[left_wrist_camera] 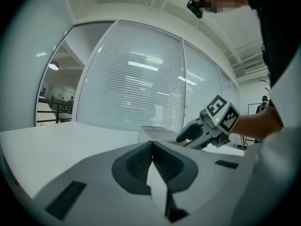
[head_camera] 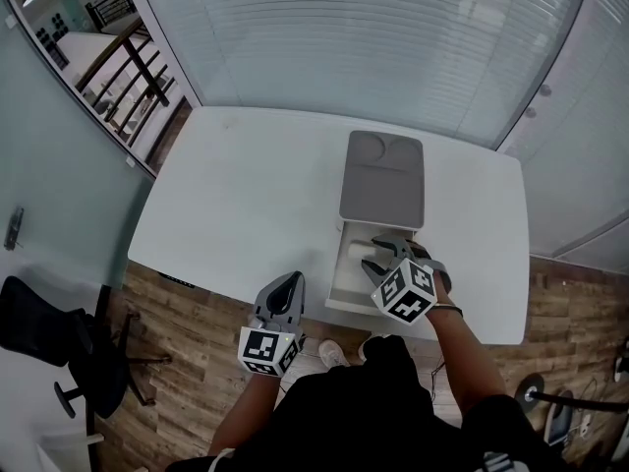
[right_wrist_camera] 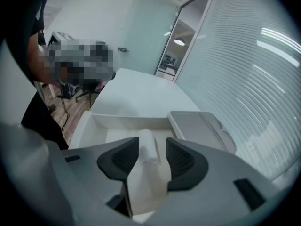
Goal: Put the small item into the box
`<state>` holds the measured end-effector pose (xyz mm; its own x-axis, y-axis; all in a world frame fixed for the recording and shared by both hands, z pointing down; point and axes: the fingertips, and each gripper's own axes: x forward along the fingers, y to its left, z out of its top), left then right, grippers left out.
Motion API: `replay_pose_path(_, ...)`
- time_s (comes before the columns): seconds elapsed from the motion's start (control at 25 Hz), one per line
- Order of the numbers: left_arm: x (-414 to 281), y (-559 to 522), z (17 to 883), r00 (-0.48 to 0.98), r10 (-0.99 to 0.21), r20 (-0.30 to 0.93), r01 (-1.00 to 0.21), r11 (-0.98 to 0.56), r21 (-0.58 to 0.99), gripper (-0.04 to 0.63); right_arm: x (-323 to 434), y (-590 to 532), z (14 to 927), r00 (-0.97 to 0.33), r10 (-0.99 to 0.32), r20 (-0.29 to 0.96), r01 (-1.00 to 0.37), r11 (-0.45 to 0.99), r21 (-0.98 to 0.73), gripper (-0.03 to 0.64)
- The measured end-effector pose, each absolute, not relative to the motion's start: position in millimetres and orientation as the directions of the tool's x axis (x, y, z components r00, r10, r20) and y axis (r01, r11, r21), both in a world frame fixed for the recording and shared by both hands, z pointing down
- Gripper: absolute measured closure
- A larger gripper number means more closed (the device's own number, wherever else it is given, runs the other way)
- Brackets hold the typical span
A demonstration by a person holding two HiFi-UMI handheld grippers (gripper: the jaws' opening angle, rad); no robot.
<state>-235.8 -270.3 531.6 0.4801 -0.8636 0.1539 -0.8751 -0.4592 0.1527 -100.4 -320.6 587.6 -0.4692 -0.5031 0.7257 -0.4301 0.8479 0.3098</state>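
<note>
Open box [right_wrist_camera: 127,122], white roll [right_wrist_camera: 148,147] inside

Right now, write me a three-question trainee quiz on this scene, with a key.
1. True or false: the left claw is shut with nothing in it.
2. In a word, how do the jaws of the right claw stand?
3. Where is the small white roll? A) clamped in the left claw B) lying in the box C) clamped in the right claw

Key: 1 true. 2 open, pads clear of the roll. 3 B.
</note>
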Motion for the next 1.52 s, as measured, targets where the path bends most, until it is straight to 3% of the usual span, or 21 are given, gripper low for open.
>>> replay_pose_path(0.24,-230.0,-271.0,519.6,0.486,-0.864,0.132,-0.872,-0.470,0.136,0.581,-92.4,-324.5,512.2,-0.609,-0.642,0.467,-0.657,0.738,0.158,0.485)
replay_pose_path(0.4,-225.8,-276.5,519.2,0.492,-0.861,0.129,-0.869,-0.477,0.129,0.581,-78.8,-324.9,463.0,-0.642,-0.716,0.275,-0.741,0.671,0.018,0.568)
replay_pose_path(0.52,-220.0,-281.2,513.5,0.502,-0.857,0.115,-0.864,-0.490,0.120,0.581,-65.8,-322.5,434.3,-0.619,-0.769,0.161,-0.780,0.625,-0.011,0.609)
replay_pose_path(0.84,-207.1,-290.1,486.9,0.527,-0.847,0.066,-0.849,-0.523,0.068,0.581,-24.9,-303.5,393.8,-0.448,-0.888,-0.103,-0.892,0.451,-0.012,0.612)
replay_pose_path(1.08,-209.8,-294.6,485.0,0.524,-0.850,0.052,-0.850,-0.519,0.085,0.581,-12.9,-296.1,389.6,-0.398,-0.907,-0.136,-0.916,0.402,0.004,0.614)
replay_pose_path(1.52,-196.7,-286.7,482.0,0.552,-0.833,0.044,-0.833,-0.547,0.084,0.581,-14.0,-296.6,397.2,-0.405,-0.910,-0.085,-0.914,0.403,0.045,0.614)
